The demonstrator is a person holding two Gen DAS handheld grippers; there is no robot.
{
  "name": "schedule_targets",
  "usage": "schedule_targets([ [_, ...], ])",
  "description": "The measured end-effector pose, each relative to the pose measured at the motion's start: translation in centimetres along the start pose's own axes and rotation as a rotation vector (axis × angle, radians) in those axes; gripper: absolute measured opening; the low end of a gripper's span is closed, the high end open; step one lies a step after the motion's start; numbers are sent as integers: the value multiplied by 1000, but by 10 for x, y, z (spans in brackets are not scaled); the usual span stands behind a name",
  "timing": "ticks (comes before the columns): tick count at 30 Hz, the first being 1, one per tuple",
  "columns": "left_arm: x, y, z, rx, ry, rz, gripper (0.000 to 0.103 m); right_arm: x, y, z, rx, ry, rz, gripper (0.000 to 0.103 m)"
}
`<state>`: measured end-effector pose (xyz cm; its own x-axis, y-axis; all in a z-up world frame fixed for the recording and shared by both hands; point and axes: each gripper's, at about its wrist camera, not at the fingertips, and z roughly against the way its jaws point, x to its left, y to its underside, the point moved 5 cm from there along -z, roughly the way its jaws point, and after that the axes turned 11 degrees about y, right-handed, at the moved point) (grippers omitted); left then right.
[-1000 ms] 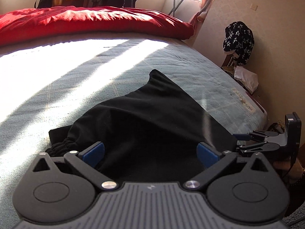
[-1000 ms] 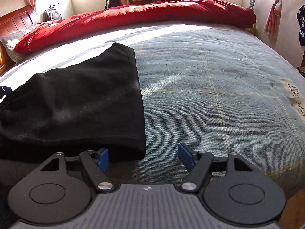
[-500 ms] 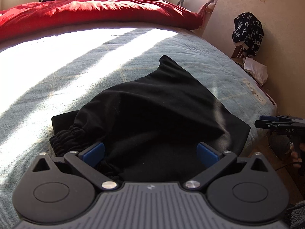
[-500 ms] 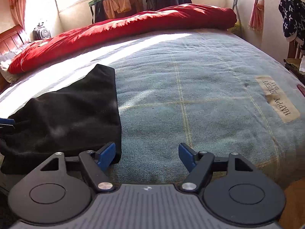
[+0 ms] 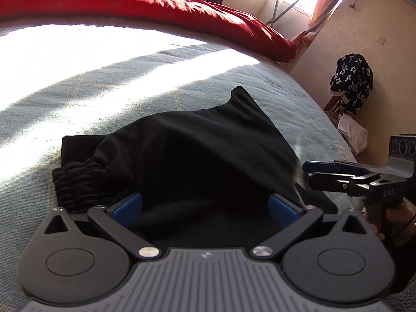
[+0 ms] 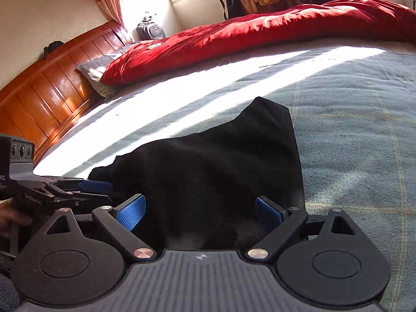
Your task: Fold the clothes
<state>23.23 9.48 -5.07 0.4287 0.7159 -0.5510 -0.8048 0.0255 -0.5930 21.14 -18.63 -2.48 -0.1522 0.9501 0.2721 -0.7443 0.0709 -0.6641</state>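
We have the black trousers [image 5: 197, 156] lying in a loose, partly folded heap near the close edge of the bed [image 6: 358, 135], their elastic waistband [image 5: 78, 182] bunched at the left in the left wrist view and one pointed corner reaching away toward the red duvet [image 5: 156, 2]. Our left gripper [image 5: 205, 208] hangs over the near edge of the cloth with its jaws wide apart, the blue pads clear of the fabric. Our right gripper [image 6: 200, 213] is likewise spread wide, its jaws having just been opening, with cloth lying under the gap but nothing pinched (the pads stand off from it on both sides).

We judge that we are between folds, lining both tools up at the near hem for a fresh grasp. The next move, as we read it, calls for lowering each gripper onto the edge, closing on all layers together, then lifting evenly and carrying the hem over toward the far corner without dragging the heap askew.
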Motion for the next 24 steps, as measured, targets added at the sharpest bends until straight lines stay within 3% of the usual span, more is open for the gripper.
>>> schedule_targets([
  [4, -8, -21, 4, -46, -10, 27, 102, -7, 6, -5, 35, -28, 10, 96],
  [9, -6, -46, -16, -68, 33, 63, 102, -9, 6, -4, 35, -83, 28, 99],
  [12, 17, -42, -31, -45, 9, 167, 102, -13, 6, -5, 36, -108, 33, 100],
  [15, 30, -34, -32, -61, -16, 205, 102, -18, 8, -7, 41, -139, 35, 100],
  [20, 8, -39, -21, -57, -56, 193, 102, -25, 5, -11, 48, -176, 41, 102],
  [24, -8, -30, -11, -69, 7, 217, 102, -25, 2, -11, 47, -190, 64, 102],
])
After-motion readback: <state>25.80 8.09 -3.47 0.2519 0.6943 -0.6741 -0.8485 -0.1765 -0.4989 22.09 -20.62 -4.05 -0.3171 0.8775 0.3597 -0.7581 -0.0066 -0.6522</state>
